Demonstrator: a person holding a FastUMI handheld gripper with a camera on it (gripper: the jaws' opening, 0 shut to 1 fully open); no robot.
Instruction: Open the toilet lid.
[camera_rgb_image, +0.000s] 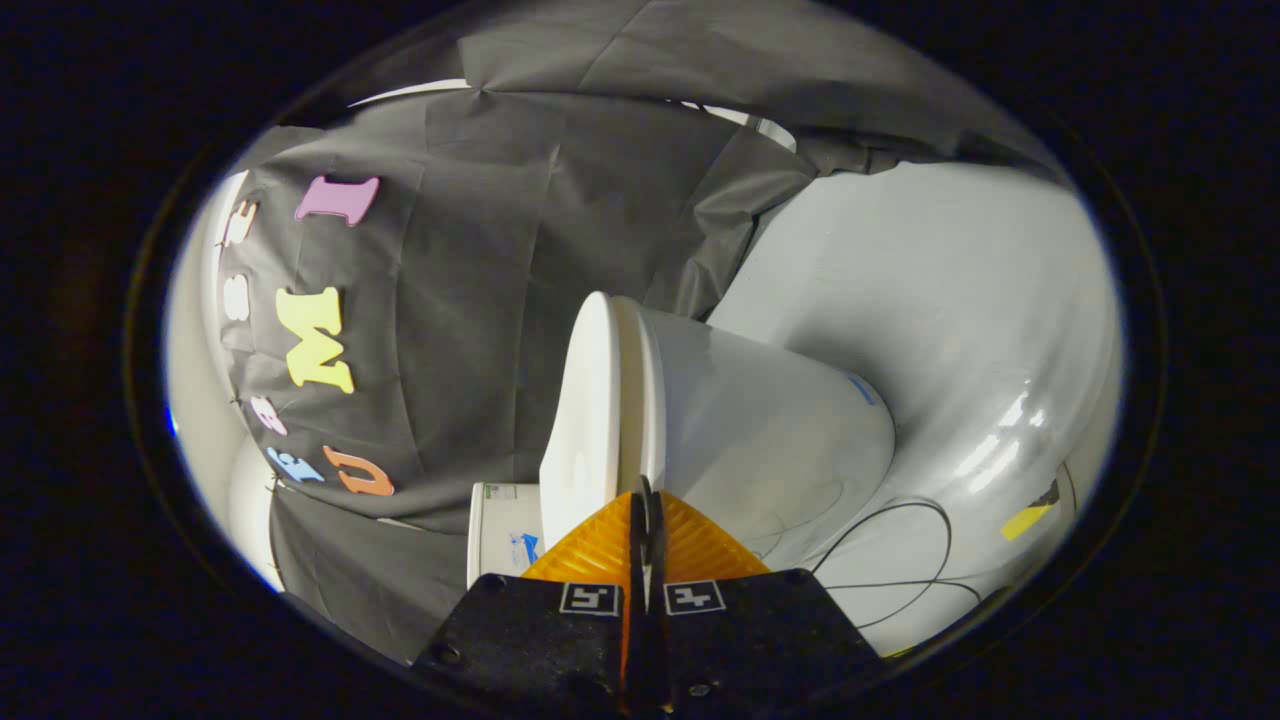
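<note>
A: Where's the lid?

B: The toilet lid (585, 420) lies down flat on the toilet bowl (760, 420), just ahead of the claw (645, 495), whose fingers are pressed together with nothing between them.

A: Risk?

B: The view is rolled sideways. I'd guess the closed tips could skid off the smooth rim, or wedge under the seat too, and the floor cable (900, 560) might snag.

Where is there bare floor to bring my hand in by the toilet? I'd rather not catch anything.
Bare floor lies beyond the toilet bowl, up to the black cloth wall. It is crowded beside the shut gripper, where a black cable loops by yellow tape.
</note>
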